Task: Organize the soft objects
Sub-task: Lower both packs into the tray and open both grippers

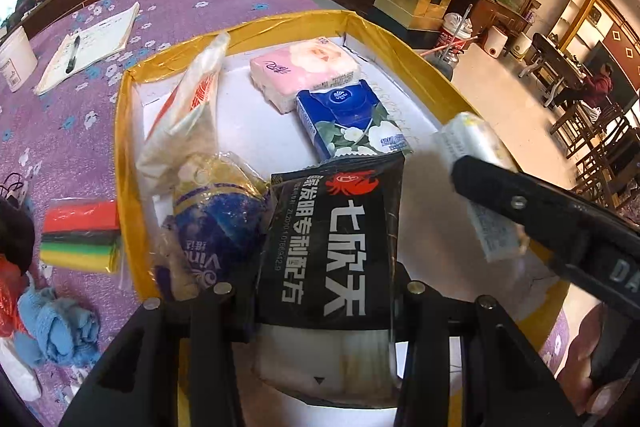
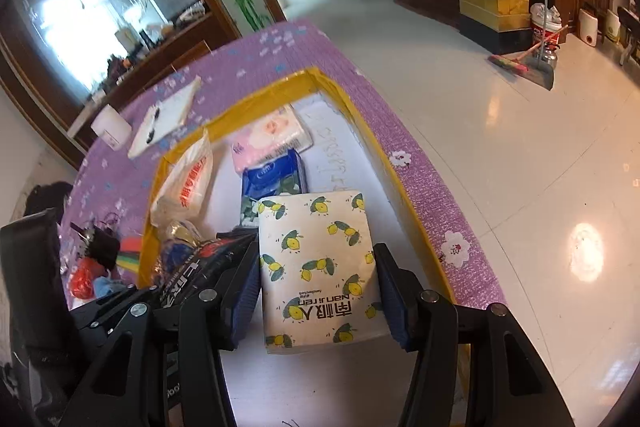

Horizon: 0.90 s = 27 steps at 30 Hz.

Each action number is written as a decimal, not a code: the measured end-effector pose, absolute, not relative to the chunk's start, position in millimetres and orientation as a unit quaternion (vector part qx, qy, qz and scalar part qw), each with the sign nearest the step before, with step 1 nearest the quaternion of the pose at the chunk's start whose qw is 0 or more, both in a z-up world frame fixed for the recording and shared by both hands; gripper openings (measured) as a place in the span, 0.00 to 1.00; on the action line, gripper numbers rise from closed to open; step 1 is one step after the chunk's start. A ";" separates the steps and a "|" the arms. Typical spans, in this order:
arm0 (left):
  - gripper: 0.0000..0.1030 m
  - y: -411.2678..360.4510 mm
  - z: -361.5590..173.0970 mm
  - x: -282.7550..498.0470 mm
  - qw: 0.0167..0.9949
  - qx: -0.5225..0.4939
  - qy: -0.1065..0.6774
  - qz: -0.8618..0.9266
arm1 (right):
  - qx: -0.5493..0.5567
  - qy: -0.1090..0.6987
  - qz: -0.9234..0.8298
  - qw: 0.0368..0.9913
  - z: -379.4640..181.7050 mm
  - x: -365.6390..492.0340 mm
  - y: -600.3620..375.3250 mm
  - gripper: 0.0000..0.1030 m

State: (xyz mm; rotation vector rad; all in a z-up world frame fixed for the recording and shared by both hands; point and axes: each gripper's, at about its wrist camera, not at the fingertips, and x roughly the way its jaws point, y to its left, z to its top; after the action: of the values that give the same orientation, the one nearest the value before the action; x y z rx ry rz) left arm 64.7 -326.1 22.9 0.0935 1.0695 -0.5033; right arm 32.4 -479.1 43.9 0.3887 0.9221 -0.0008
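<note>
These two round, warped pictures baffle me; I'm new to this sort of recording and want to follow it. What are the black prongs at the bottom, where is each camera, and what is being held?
There is no robot: a person holds a two-finger clamp in each hand, and each clamp carries a wide-angle camera looking along its fingers. That is why the pictures bulge.

In the left camera's picture, the left gripper grips a black packet with white lettering. In the right camera's picture, the right gripper grips a lemon-print tissue pack.

Both hang over a yellow-rimmed box on a table with a purple flowered cloth. Inside lie a pink tissue pack, a blue pack and some bagged items. Outside it lie coloured sponges, a blue cloth and a notepad with a pen.
</note>
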 end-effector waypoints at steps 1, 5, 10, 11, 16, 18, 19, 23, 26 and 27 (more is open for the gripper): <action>0.41 -326.9 23.1 63.6 0.829 0.046 0.503 -0.240 | 0.181 0.448 0.001 0.875 42.8 35.5 -477.7 0.57; 0.41 -324.1 23.7 62.7 0.831 0.041 0.498 -0.242 | 0.166 0.465 -0.010 0.869 34.6 45.0 -474.7 0.57; 0.41 -324.0 22.8 62.8 0.830 0.039 0.501 -0.242 | 0.168 0.463 -0.012 0.870 36.2 48.8 -476.7 0.57; 0.41 -323.9 22.8 62.6 0.830 0.038 0.501 -0.242 | 0.169 0.464 -0.015 0.869 35.8 50.2 -477.9 0.57; 0.41 -323.6 22.7 64.0 0.830 0.037 0.502 -0.240 | 0.167 0.467 -0.020 0.868 35.5 59.9 -476.5 0.58; 0.41 -323.2 22.8 64.8 0.830 0.037 0.502 -0.239 | 0.163 0.467 -0.022 0.869 35.2 62.4 -475.0 0.58; 0.41 -323.3 23.1 64.8 0.830 0.037 0.502 -0.239 | 0.162 0.467 -0.023 0.869 35.3 63.5 -475.0 0.58; 0.41 -323.4 23.1 64.7 0.830 0.036 0.502 -0.240 | 0.160 0.460 -0.027 0.873 35.3 63.6 -474.4 0.58; 0.42 -322.7 23.7 63.9 0.831 0.033 0.500 -0.242 | 0.169 0.452 -0.025 0.876 37.0 61.4 -477.0 0.61; 0.42 -322.3 23.7 63.5 0.831 0.031 0.499 -0.243 | 0.173 0.448 -0.027 0.877 37.7 60.0 -478.4 0.65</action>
State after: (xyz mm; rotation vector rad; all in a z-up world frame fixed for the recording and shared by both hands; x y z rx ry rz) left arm 63.5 -322.3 23.7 0.0657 1.0579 -0.5163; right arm 60.0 -478.4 37.7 0.3604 0.9350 -0.0568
